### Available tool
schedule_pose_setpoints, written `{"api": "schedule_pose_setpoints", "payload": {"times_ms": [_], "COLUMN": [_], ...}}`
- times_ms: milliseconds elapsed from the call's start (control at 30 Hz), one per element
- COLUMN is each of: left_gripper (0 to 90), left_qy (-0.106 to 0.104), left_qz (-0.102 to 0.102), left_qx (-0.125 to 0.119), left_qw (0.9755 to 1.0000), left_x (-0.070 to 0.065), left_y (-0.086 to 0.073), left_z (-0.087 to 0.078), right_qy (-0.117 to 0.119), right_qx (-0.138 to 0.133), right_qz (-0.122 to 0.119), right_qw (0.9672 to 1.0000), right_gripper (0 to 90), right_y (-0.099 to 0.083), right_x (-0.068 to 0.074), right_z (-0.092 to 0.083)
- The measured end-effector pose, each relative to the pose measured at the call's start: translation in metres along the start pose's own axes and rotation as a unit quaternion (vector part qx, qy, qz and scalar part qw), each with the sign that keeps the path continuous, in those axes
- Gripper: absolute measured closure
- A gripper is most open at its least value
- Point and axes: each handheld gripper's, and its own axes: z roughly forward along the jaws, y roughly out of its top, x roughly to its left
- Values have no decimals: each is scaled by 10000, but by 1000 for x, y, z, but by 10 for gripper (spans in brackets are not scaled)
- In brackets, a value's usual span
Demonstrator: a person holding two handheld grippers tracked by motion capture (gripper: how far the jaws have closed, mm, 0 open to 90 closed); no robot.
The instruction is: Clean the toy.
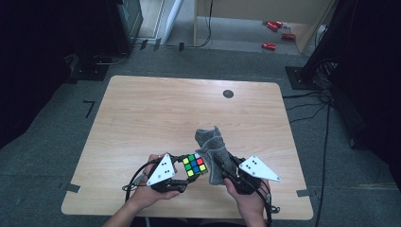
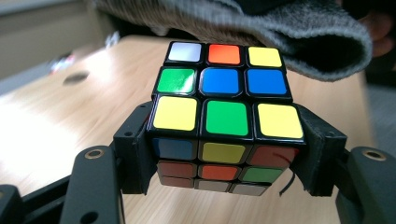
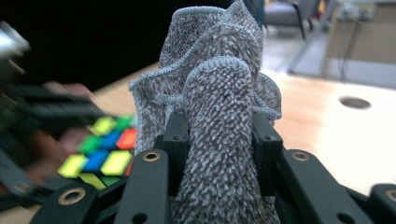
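Note:
A scrambled colour cube (image 1: 195,165) is held above the near part of the wooden table (image 1: 156,113). My left gripper (image 2: 226,154) is shut on the cube (image 2: 224,116), its jaws pressing the two side faces. A grey cloth (image 1: 215,149) is bunched up just right of the cube. My right gripper (image 3: 219,144) is shut on the cloth (image 3: 217,112), which stands up in folds between its jaws. In the left gripper view the cloth (image 2: 280,32) hangs over the far top edge of the cube. The cube (image 3: 105,149) shows blurred at the left of the right gripper view.
A dark round hole (image 1: 228,93) sits near the table's far edge. Black equipment stands (image 1: 326,52) and cables lie on the floor to the right. Several red items (image 1: 274,33) lie on the floor at the back.

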Motion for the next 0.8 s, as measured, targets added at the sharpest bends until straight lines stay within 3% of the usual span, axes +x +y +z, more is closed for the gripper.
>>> {"api": "schedule_pose_setpoints", "payload": {"times_ms": [67,167,233,300,367,433,533,667,733,800], "left_gripper": [343,343,343,343,343,343,343,343,343,342], "left_qy": [26,61,118,91,103,131,76,-32,-86,-50], "left_qz": [93,118,149,14,-104,-151,-158,-57,-46,-23], "left_qx": [-129,-304,-366,-496,-599,-594,-475,-384,-366,-321], "left_qw": [9999,9994,9991,9987,9981,9980,9987,9992,9993,9995], "left_x": [-1,-1,0,4,7,10,11,4,2,2], "left_y": [0,2,2,3,4,3,0,1,3,4], "left_z": [-1,-6,-9,-12,-13,-14,-12,-7,-7,-7], "right_qy": [290,508,614,594,331,257,280,551,598,643], "right_qx": [-142,-13,-11,241,631,800,570,31,1,64], "right_qz": [11,85,426,568,512,577,585,412,337,468], "right_qw": [9995,9987,9972,9963,9961,9948,9963,9976,9976,9968], "right_gripper": [666,672,676,678,678,677,677,676,678,680], "right_y": [3,-1,-8,-13,-21,-26,-20,-5,-4,-8], "right_x": [8,12,6,0,-6,-12,-12,0,4,3], "right_z": [-2,4,8,14,20,24,18,5,5,8]}}
